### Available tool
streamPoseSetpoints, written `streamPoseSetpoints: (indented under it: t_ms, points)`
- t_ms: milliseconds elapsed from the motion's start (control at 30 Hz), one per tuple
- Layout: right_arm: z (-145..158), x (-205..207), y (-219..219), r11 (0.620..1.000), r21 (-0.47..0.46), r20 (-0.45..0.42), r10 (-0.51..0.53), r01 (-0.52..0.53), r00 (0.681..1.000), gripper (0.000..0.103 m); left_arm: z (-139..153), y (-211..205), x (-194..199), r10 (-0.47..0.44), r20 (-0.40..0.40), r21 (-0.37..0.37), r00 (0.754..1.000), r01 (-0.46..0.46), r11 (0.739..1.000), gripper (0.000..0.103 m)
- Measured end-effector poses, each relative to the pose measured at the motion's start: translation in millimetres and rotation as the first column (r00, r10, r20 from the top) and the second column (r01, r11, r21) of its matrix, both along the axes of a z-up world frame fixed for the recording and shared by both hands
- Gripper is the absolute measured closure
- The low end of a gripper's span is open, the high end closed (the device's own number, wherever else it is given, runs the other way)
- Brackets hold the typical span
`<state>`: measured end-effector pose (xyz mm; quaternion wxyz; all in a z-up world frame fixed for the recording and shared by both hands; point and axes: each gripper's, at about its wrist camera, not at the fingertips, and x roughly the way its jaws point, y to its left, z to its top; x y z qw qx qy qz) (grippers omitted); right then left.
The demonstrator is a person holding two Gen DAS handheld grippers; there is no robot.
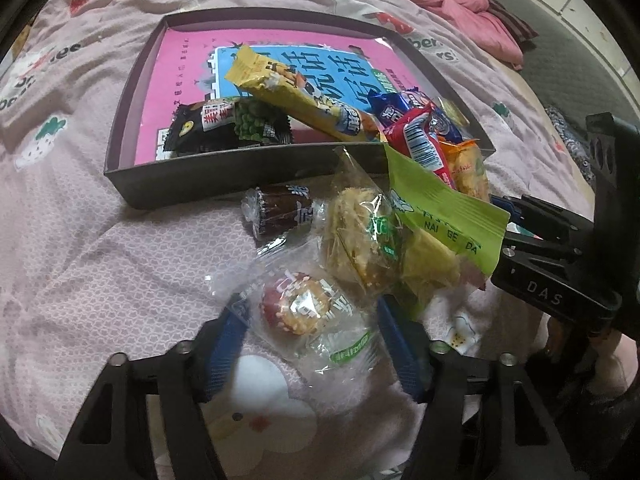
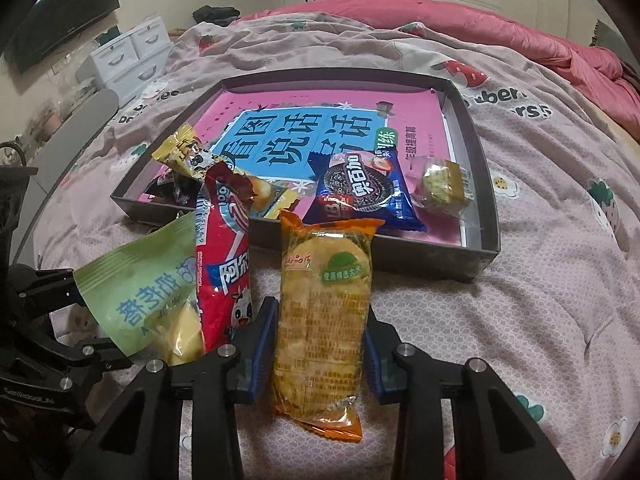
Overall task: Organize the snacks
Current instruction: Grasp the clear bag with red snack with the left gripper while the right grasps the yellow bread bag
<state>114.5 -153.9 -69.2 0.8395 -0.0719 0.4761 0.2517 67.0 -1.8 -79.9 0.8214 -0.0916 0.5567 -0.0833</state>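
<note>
On the bed (image 2: 500, 312), just before the dark tray (image 2: 486, 204), our right tongs (image 2: 320, 344) pinch the orange rice-cracker pack (image 2: 324, 312) by its long sides. Our left tongs (image 1: 312, 320) stand spread around a round cake in clear wrap (image 1: 298, 304), with the green pouch (image 1: 444, 216) just beside it.

A bed carries everything, spread with a pink quilt (image 2: 520, 300) printed with strawberries and cats. At twelve o'clock a shallow dark tray (image 2: 486, 184) lies on it. Toward six, wrapped snacks lie loose: a round pastry (image 1: 298, 306), a brown cake (image 1: 280, 210), a crumbly biscuit (image 1: 360, 236).
</note>
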Motion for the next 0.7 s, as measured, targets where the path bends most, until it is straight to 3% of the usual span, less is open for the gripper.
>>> streamPoseSetpoints:
  t_ms: [100,167,700]
  points:
    - [1,0,-1,1.000,-0.001,0.008,0.000,0.000,1.000,0.066,1,2,1,0.007,0.010,-0.004,1.000,-0.007,1.000,0.055]
    - [3,0,-2,1.000,0.006,0.014,-0.004,0.004,1.000,0.067,3,5,1,0.016,0.015,-0.012,1.000,-0.015,1.000,0.057]
    - [27,-2,-21,0.994,0.098,0.066,-0.062,0.055,0.996,0.068,37,23,-7,0.075,0.105,-0.007,0.992,-0.075,0.997,0.058]
